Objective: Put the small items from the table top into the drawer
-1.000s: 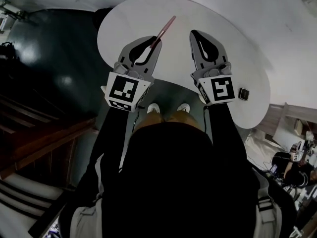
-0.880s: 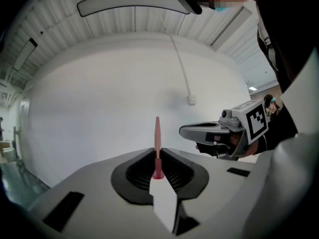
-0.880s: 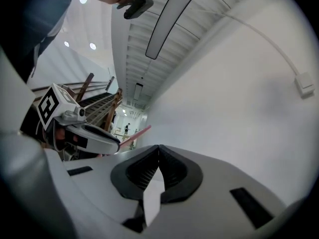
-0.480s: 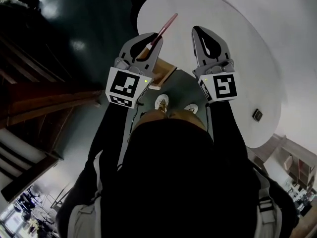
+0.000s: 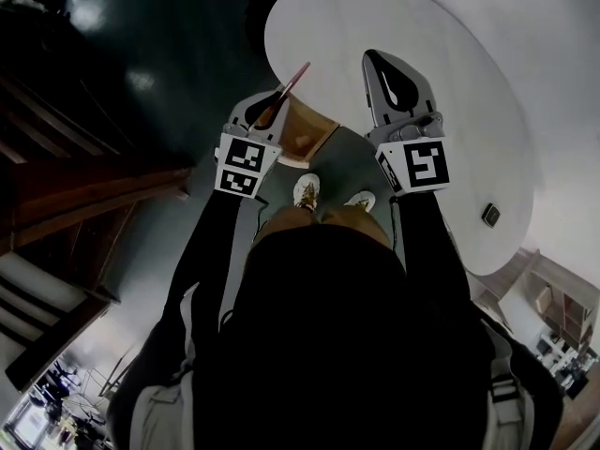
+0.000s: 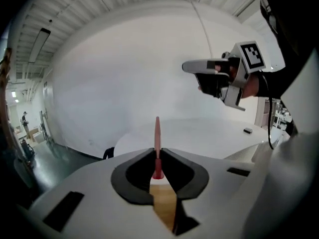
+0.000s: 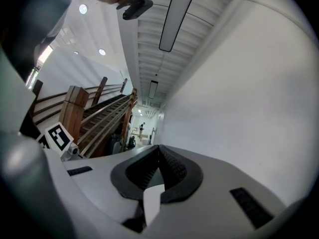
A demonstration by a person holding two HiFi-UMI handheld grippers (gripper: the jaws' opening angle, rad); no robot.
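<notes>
My left gripper (image 5: 277,99) is shut on a thin pink stick (image 5: 298,75) whose free end points toward the white round table (image 5: 450,92). It hangs off the table's near edge, just left of and above an open wooden drawer (image 5: 307,131). In the left gripper view the pink stick (image 6: 157,136) stands pinched between the jaws of my left gripper (image 6: 157,152), with the drawer's wood (image 6: 164,205) below. My right gripper (image 5: 373,60) hovers level over the table, shut and empty; in its own view my right gripper (image 7: 159,148) has its tips touching. A small dark item (image 5: 489,216) lies on the table at the right.
A dark green floor (image 5: 159,73) and a wooden staircase (image 5: 75,204) lie to the left. The person's shoes (image 5: 307,193) stand below the drawer. The right gripper (image 6: 224,76) shows high in the left gripper view, the small dark item (image 6: 247,130) beyond it.
My left gripper has come down and off the table's edge with the pink stick, ending beside the open drawer, which has come into sight. The right gripper shifted little.
</notes>
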